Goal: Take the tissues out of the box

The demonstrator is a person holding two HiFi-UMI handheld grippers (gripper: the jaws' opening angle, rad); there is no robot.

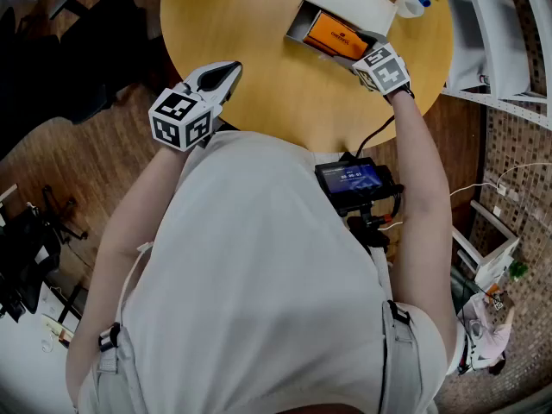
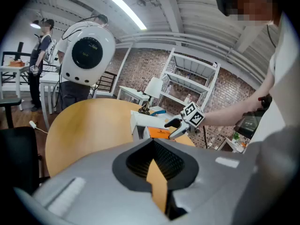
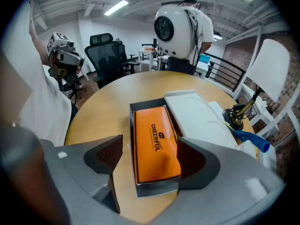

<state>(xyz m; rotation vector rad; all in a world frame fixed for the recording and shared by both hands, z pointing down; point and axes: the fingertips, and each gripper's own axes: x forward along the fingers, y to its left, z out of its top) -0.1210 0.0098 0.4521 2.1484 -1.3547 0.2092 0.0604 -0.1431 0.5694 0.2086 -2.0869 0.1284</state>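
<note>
Left gripper (image 1: 229, 72): held close to the body, tilted slightly down, jaws together, empty. Right gripper (image 3: 149, 154): reached forward, pointing steeply down, jaws wide apart, gripping nothing.

The tissue pack (image 3: 157, 144) was orange with black lettering, its box (image 3: 146, 106) dark grey, the lid (image 3: 194, 114) white, the table (image 3: 108, 107) honey-yellow wood. The left gripper (image 1: 226, 76) and right gripper (image 3: 150, 154) were grey, their cubes (image 1: 181, 117) marked in black-and-white squares.

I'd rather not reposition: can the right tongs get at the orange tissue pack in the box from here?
Probably yes. The right tongs stand open astride the orange pack, which lies uncovered in the box; the white lid lies beside it.
</note>
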